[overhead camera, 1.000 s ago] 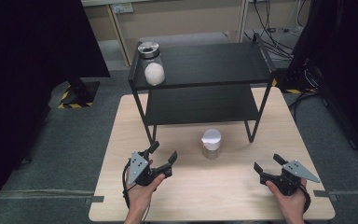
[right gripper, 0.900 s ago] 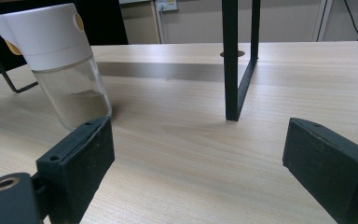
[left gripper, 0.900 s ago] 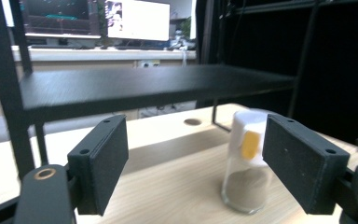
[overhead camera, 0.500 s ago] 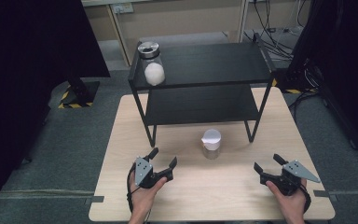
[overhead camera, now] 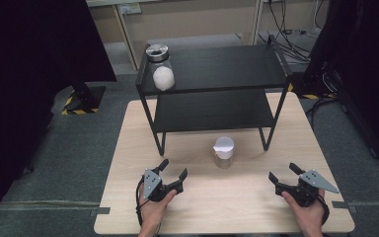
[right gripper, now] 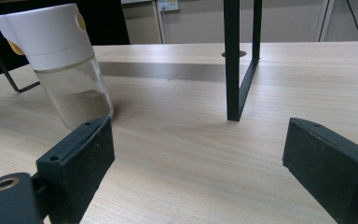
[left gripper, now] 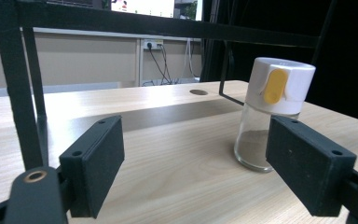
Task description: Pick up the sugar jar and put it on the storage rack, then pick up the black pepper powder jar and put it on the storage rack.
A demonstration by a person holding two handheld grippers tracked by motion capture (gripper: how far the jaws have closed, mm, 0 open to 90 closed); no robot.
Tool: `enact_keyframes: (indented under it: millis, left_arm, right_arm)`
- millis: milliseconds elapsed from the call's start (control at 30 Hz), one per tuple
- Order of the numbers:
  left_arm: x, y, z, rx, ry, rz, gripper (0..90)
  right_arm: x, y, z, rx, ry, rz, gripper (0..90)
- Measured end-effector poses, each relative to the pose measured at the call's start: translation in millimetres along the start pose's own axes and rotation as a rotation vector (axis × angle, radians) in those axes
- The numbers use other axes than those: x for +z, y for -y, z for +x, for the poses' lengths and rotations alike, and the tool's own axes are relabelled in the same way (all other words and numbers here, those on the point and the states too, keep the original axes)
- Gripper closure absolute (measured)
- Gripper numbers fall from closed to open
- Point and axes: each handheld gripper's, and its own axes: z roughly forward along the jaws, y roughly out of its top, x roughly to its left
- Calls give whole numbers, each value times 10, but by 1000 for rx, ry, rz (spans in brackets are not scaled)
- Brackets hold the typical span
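My counter [overhead camera: 256, 207] fills the lower middle of the high view, pale wood, and the black two-tier shelf [overhead camera: 217, 69] stands on its far half. On the shelf's top tier, at the upper left of that frame, sits a glass jar [overhead camera: 160, 69] with a metal lid and something white and rounded inside. Smaller, and nearer to me, the little glass shaker [overhead camera: 223, 152] stands upright on the counter just in front of the shelf, at about the middle of the frame; it has a white cap with a yellow tab, and a shallow layer of tan powder lies in its bottom. In my left gripper view the shaker [left gripper: 272, 114] sits right of centre, beyond the jaws and apart from them; in my right gripper view it [right gripper: 60, 63] is at the upper left. My left tongs [overhead camera: 173, 170] lie low over the counter at the lower left of centre, my hand wrapped around the grip, jaws apart and holding nothing, pointed toward the shaker. My right tongs [overhead camera: 284, 173] rest at the lower right, well apart from the shaker, jaws likewise spread wide and empty.
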Motion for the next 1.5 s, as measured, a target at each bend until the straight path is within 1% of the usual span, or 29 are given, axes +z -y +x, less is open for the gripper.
enact_keyframes:
  millis: [167, 267, 500, 667, 800, 867, 1033, 1367, 1500]
  left_arm:
    - [9, 10, -1, -7, -11, 17, 184]
    - [12, 9, -4, -2, -15, 25, 182]
    - [16, 27, -2, -2, -14, 39, 182]
    - [16, 49, 0, -2, -18, 39, 179]
    - [27, 71, 3, 4, -23, 54, 176]
    - [29, 80, 4, 0, -19, 58, 173]
    - [28, 86, 5, -1, -14, 55, 169]
    - [27, 86, 25, -14, -12, 55, 165]
    - [27, 83, 33, -17, -9, 57, 164]
  right_arm:
    - [0, -1, 5, -2, 1, 0, 91]
    - [1, -2, 3, -2, 0, 1, 91]
    - [4, -9, 5, -3, 0, 5, 91]
    - [9, -17, 3, -2, -2, 10, 91]
    - [5, -11, -5, 1, -3, 6, 91]
    - [5, -11, -15, 6, -5, 6, 91]
    - [6, -12, -24, 16, -6, 6, 91]
    - [5, -13, -14, 7, -6, 7, 91]
    - [10, -23, 12, -9, 0, 13, 91]
